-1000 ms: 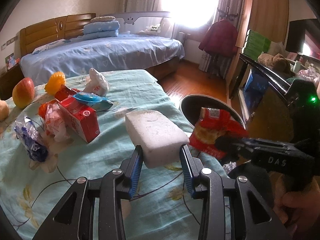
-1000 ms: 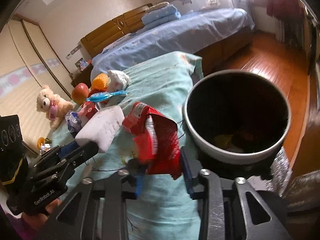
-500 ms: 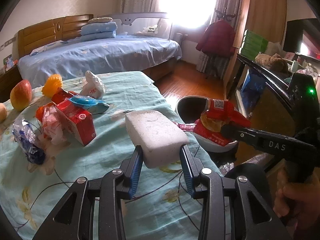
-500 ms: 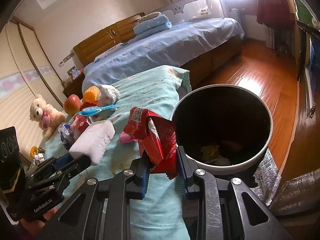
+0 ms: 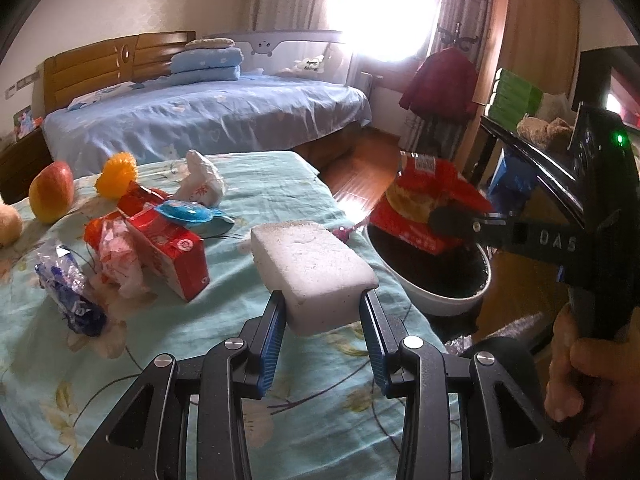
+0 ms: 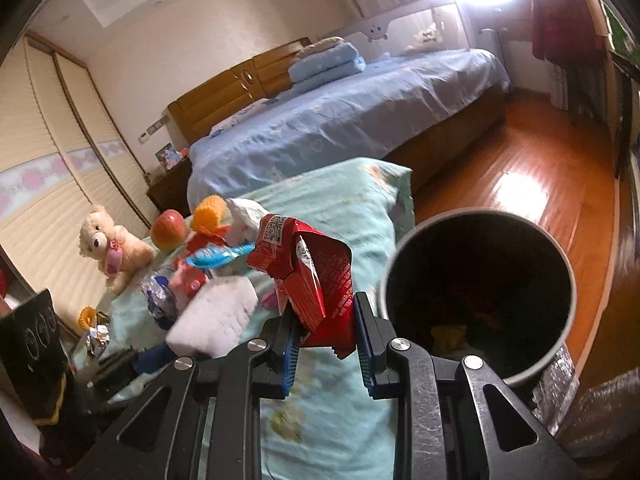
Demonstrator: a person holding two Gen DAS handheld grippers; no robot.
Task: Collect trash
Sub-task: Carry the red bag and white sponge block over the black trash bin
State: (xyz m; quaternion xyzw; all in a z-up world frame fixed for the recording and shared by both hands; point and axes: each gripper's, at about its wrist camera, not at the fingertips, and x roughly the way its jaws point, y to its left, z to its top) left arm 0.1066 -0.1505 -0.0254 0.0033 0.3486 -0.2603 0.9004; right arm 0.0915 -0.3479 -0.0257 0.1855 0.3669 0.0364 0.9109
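Trash litters the far-left tabletop [image 5: 304, 184]: a red carton [image 5: 168, 246] and wrappers. My left tool [image 5: 322, 312] clamps a white foam block [image 5: 312, 272] above the cloth. Right of it, my right tool [image 6: 325, 320] grips a red snack bag [image 6: 316, 276] beside the open bin [image 6: 480, 292].

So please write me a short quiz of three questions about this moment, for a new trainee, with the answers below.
1. True or false: the left gripper is shut on the white rectangular foam block.
2. What does the right gripper hold? A) a red apple B) a crumpled red snack bag C) a blue toothbrush pack
3. Fill in: the round dark trash bin with the pale rim stands on the ____ of the table with the light green flowered cloth, seen from the right wrist camera.

Key: 1 true; 2 B, the crumpled red snack bag; 3 right.
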